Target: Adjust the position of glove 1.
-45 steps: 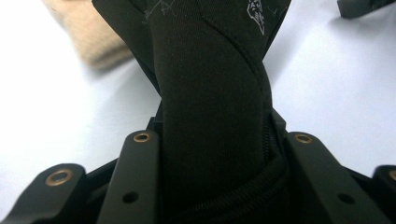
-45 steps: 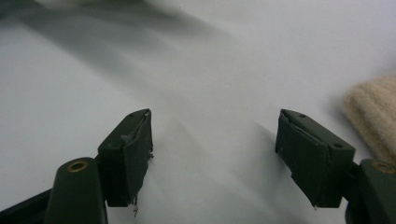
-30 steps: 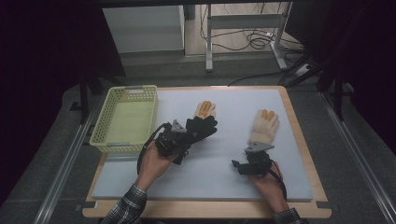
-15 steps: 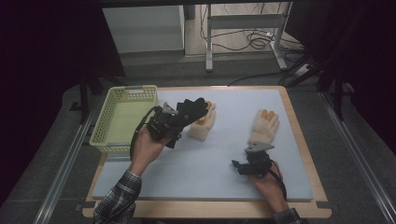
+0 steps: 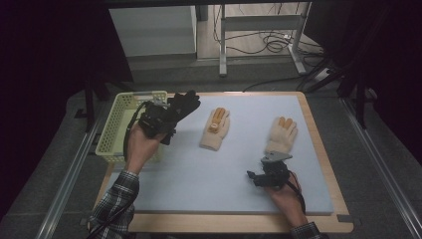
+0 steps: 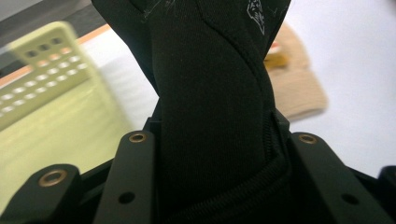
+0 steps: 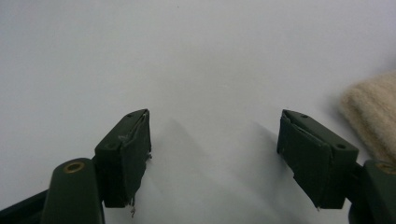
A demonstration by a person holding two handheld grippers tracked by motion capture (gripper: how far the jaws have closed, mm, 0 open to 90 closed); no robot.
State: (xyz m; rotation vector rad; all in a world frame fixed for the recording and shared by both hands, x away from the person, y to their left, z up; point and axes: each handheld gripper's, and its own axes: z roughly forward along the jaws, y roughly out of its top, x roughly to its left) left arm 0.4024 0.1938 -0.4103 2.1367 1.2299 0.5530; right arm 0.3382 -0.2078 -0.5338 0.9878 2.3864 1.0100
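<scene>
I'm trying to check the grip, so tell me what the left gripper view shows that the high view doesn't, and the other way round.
Left gripper view: the jaws clamped on the black glove, with its stitched seam close up. High view: the right gripper open on the white mat, and a second cream glove. Both share the black glove, the yellow-green basket and the nearer cream glove.

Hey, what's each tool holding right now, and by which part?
The left tool grips the black glove around its cuff end; the right tool is open, holding nothing.
</scene>
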